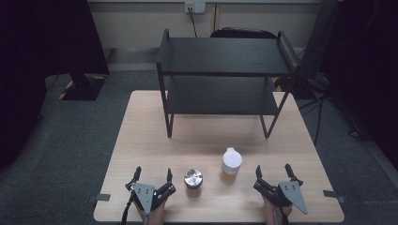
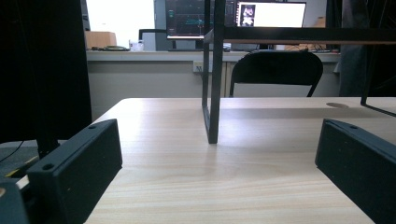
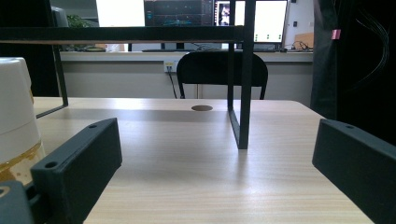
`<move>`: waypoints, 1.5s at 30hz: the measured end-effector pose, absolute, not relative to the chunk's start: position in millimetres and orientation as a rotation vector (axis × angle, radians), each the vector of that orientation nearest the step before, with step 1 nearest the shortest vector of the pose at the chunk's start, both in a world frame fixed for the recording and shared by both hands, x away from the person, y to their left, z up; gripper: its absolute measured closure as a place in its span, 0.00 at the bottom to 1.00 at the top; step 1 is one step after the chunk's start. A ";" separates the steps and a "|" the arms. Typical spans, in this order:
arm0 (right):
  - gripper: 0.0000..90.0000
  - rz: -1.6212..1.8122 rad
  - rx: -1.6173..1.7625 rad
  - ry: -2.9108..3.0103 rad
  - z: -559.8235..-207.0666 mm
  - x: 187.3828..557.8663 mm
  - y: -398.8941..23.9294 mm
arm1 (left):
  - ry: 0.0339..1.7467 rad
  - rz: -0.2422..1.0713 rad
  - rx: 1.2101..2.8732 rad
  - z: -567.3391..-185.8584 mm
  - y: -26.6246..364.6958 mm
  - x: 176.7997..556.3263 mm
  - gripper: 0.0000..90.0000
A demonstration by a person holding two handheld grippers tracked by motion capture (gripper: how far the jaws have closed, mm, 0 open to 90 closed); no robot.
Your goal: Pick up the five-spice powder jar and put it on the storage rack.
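Both grippers are spread wide with nothing between the jaws, just bare wood. The left gripper (image 1: 152, 178) sits near the front edge of the table (image 1: 141, 140), and its own view (image 2: 215, 186) shows only tabletop in the gap, with a leg of the black shelf (image 2: 213, 93) straight ahead. The right gripper (image 1: 273, 172) is parked at the front right, jaws just as far apart, also holding nothing (image 3: 215, 186).

Between the two, closer to the left one, stands a small dark jar with a shiny metal lid (image 1: 193, 182), upright. Just beside it to the right, a bit further back, is a bottle with a white cap (image 1: 231, 164) and amber stuff inside; it pokes into the left edge of the right gripper view (image 3: 16, 116), near that jaw but not touching as far as I can see. The shelf (image 1: 225, 70) stands well behind everything, both levels bare.
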State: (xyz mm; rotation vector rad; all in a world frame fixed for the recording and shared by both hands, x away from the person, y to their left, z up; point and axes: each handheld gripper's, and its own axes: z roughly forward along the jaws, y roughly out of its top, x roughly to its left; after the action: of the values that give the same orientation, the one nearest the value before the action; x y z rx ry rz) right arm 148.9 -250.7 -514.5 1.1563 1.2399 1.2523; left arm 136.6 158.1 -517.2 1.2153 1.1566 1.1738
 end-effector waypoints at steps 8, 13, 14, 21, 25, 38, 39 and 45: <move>0.00 1.249 1.159 1.239 -514.2 149.0 -250.1 | 1.157 1.175 1.215 -517.2 157.9 136.6 0.00; 0.00 1.247 1.159 1.238 -514.2 148.9 -249.8 | 1.150 1.167 1.219 -517.2 159.6 136.8 0.00; 0.00 1.248 1.159 1.237 -514.3 148.9 -249.9 | 1.148 1.166 1.221 -517.0 159.9 136.8 0.00; 0.00 1.248 1.160 1.237 -514.2 149.0 -249.8 | 1.139 1.164 1.253 -513.6 160.8 138.6 0.00; 0.00 1.246 1.161 1.237 -514.1 149.0 -249.5 | 1.120 1.134 1.224 -512.6 165.5 137.0 0.00; 0.00 1.241 1.164 1.232 -514.1 148.9 -248.3 | 1.054 1.056 1.192 -485.8 177.3 131.3 0.00; 0.00 1.241 1.164 1.232 -514.1 148.9 -248.2 | 1.054 1.056 1.192 -485.8 177.3 131.3 0.00; 0.00 1.239 1.165 1.231 -514.0 149.0 -247.9 | 1.033 0.994 1.239 -472.8 175.0 133.4 0.00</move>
State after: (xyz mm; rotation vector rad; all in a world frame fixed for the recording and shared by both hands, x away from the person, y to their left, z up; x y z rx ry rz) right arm 149.0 -247.9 -514.0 1.1648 1.2311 1.2391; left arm 133.4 175.0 -472.8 1.2390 1.0331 0.9938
